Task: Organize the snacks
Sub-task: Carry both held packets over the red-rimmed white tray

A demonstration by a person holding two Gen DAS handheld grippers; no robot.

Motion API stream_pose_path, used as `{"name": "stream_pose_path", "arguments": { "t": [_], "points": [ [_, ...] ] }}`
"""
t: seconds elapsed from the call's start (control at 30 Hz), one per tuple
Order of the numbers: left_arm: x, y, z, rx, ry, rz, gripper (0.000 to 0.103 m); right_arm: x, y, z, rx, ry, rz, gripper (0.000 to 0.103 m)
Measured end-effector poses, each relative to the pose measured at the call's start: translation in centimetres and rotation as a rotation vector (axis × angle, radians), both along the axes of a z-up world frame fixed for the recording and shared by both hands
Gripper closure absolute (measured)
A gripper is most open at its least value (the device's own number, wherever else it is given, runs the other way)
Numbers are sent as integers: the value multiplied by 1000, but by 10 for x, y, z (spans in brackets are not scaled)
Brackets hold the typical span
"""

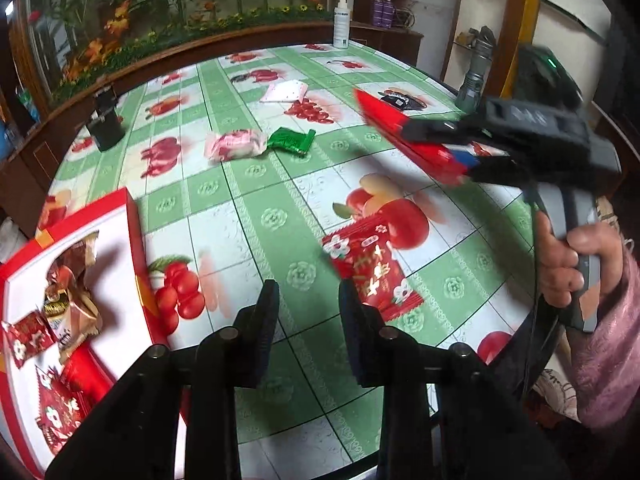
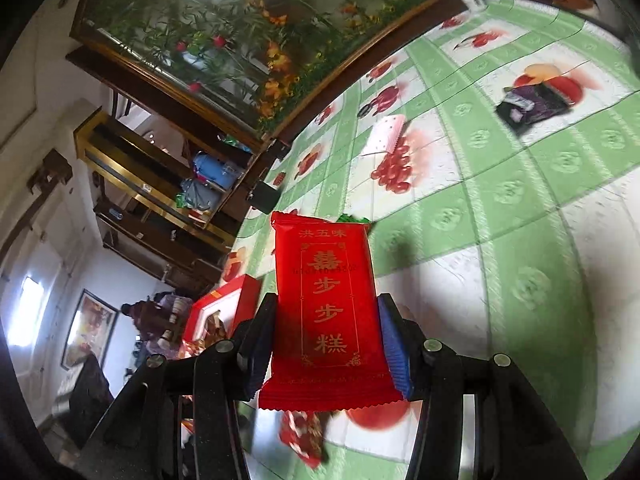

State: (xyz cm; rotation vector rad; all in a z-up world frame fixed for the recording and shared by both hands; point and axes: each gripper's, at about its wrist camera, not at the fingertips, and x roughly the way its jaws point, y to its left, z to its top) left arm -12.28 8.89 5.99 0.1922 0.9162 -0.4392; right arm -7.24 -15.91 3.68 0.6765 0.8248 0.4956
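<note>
Held snack: a long red packet [image 2: 326,312] with gold characters down its face, clamped across its width between the right gripper [image 2: 328,344]'s two fingers, its far end sticking out past the fingertips and well clear of the table.
Same packet from the other side: in the left wrist view the red packet [image 1: 400,136] shows as a blurred red bar sticking out of the right gripper [image 1: 436,152], above the tablecloth.
Right hand: a hand [image 1: 568,264] in a pink sleeve [image 1: 604,352] wraps the gripper's grey handle.
Left gripper [image 1: 306,304]: jaws set narrow with nothing between them; only tablecloth shows in the gap.
Nearest loose snack: a red flowered sachet [image 1: 370,264] lying flat on the table, just ahead and right of the left fingertips.
Gift box [image 1: 132,248]: red-rimmed, white inside, at the table's left edge; it already holds a brown-gold wrapper [image 1: 72,292] and several red flowered sachets [image 1: 28,340].
Mid-table: a pink wrapped snack [image 1: 234,145] and a green packet [image 1: 290,140] lie side by side, touching or nearly so.
Further back: a white-pink packet [image 1: 284,92] and a dark packet [image 2: 532,106], well apart from each other.
Table [image 1: 248,220]: round, under a green-and-white fruit-print cloth.
Far edge: a white spray bottle [image 1: 341,22] stands upright; a black device [image 1: 105,120] sits near the left rim.
</note>
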Motion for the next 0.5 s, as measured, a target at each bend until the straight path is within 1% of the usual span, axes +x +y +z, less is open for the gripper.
{"name": "stream_pose_path", "arguments": {
  "t": [0.03,0.07,0.1,0.13,0.2,0.33,0.37,0.4,0.43,0.47,0.5],
  "points": [
    [3,0,-1,-19,13,6,53,-6,-4,-2,-4,3,-10,53],
    [5,-1,-3,-40,32,10,44,-10,-6,-3,-6,5,-19,53],
    [7,-6,-5,-70,56,16,31,-16,-9,-5,-9,6,-28,53],
    [7,-11,-7,-97,76,20,27,-21,-12,-7,-16,6,-37,53],
    [10,-25,-13,-114,115,35,27,-28,-17,-9,-35,3,-51,53],
    [17,-46,-27,-46,125,107,27,-34,-28,-13,-3,3,-55,53],
    [19,-49,-31,-34,127,127,28,-35,-30,-13,1,-6,-56,53],
    [19,-51,-34,-41,114,131,28,-36,-30,-12,5,-13,-56,53],
    [18,-50,-35,-47,102,128,39,-35,-30,-12,5,-15,-53,53],
    [17,-51,-36,-44,85,121,48,-35,-29,-13,4,-12,-52,53],
    [14,-51,-35,-22,59,108,67,-34,-29,-13,0,-8,-54,53]
  ]
}}
